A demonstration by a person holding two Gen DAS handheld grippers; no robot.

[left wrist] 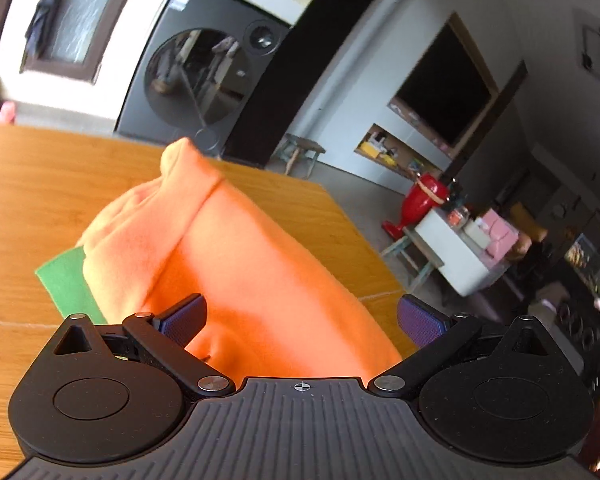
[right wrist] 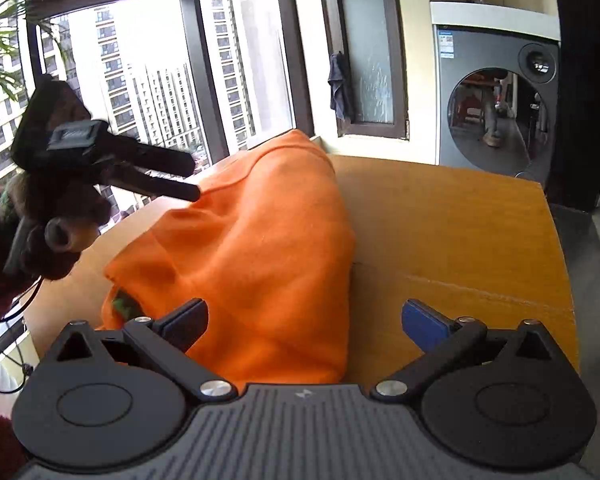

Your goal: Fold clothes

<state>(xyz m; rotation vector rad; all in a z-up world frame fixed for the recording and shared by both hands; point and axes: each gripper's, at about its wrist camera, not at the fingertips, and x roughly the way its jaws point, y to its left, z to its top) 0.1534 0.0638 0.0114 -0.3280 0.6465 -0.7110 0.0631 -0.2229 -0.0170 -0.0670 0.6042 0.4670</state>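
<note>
An orange garment [left wrist: 236, 264] lies bunched in a heap on the wooden table [left wrist: 28, 184], with a green piece of cloth [left wrist: 66, 280] sticking out under its left side. My left gripper [left wrist: 300, 316] is open, its blue pads on either side of the garment's near end. In the right wrist view my right gripper [right wrist: 304, 320] is open over the near end of the same garment [right wrist: 260, 248]. There the left gripper [right wrist: 192, 188] shows at the garment's far left edge, its tips at the fabric.
A grey washing machine [right wrist: 496, 104] stands beyond the table's far edge. Large windows [right wrist: 148, 80] lie to the left. The table's right edge [left wrist: 364, 236] drops to the floor, with a red vase [left wrist: 420, 204] and a low white table [left wrist: 456, 248] beyond.
</note>
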